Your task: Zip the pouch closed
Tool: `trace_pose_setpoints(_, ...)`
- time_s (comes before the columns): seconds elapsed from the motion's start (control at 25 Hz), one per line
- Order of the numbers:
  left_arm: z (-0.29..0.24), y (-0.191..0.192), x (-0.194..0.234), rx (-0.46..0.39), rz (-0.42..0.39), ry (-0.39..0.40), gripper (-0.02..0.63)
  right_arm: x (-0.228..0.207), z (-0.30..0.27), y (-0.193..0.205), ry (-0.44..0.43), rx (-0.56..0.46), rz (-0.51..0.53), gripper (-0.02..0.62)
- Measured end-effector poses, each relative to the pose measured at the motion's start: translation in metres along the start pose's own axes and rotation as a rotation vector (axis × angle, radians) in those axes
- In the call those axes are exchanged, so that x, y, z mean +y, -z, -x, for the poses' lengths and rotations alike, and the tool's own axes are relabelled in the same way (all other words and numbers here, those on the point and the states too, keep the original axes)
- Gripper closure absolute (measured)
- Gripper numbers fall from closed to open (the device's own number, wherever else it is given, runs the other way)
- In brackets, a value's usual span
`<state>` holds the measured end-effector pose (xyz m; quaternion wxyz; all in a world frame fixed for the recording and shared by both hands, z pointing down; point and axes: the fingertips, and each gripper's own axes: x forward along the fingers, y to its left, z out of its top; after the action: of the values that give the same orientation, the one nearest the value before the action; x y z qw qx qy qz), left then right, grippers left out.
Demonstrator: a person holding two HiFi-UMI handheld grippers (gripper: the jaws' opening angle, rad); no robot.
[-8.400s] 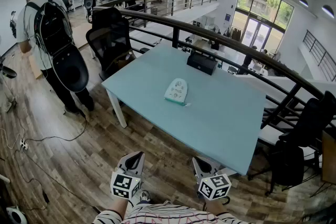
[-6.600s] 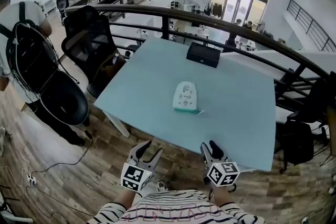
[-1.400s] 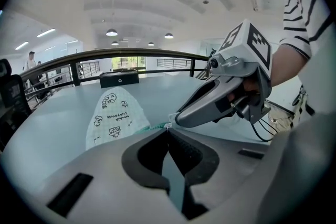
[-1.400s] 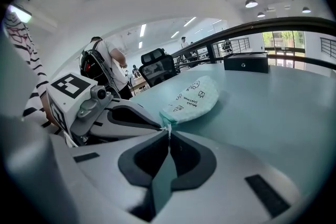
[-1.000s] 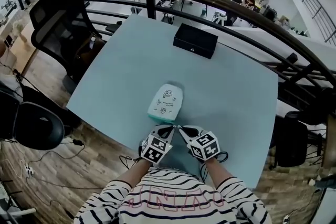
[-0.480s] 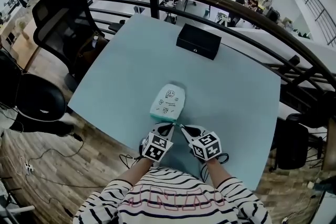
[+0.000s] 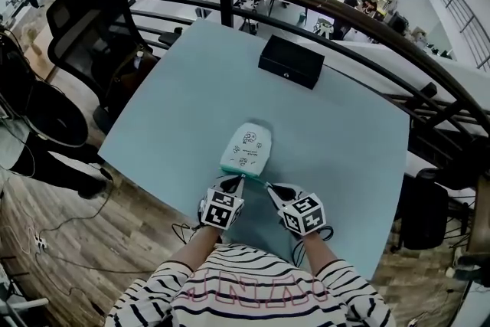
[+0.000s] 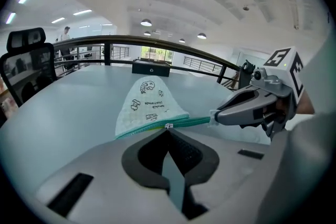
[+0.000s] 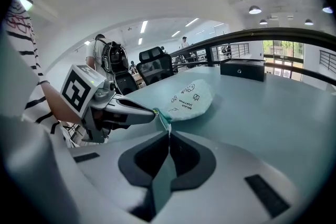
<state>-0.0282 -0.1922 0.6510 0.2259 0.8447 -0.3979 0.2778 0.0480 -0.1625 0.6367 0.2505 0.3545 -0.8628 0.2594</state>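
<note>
A white pouch (image 7: 246, 148) with small printed drawings and a green zipper band lies flat near the table's front edge. My left gripper (image 7: 237, 180) is shut at the pouch's near edge. In the left gripper view its tips (image 8: 168, 128) pinch the small silver zipper pull on the green band (image 8: 184, 122). My right gripper (image 7: 268, 186) is shut on the band's right end, also seen in the left gripper view (image 8: 214, 117). In the right gripper view its jaws (image 9: 168, 131) pinch that green end, with the pouch (image 9: 190, 98) and the left gripper (image 9: 154, 111) just beyond.
A light blue table (image 7: 184, 103) carries a black box (image 7: 291, 62) at its far side. A black office chair (image 7: 88, 27) stands to the left, and a dark railing (image 7: 344, 11) curves behind the table. The front table edge runs just under my grippers.
My left gripper has shifted leftwards along the pouch's near edge and rolled a little, widening the gap to the right gripper. The right gripper has stayed put.
</note>
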Motion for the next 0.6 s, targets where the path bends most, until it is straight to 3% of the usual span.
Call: trace_pose_setpoints(0.6, 0.000, 0.006, 0.046, 0.011, 0.085, -0.115, 0.581, -0.017, -0.002, 0.003, 0.035, 0.013, -0.030, 0.563)
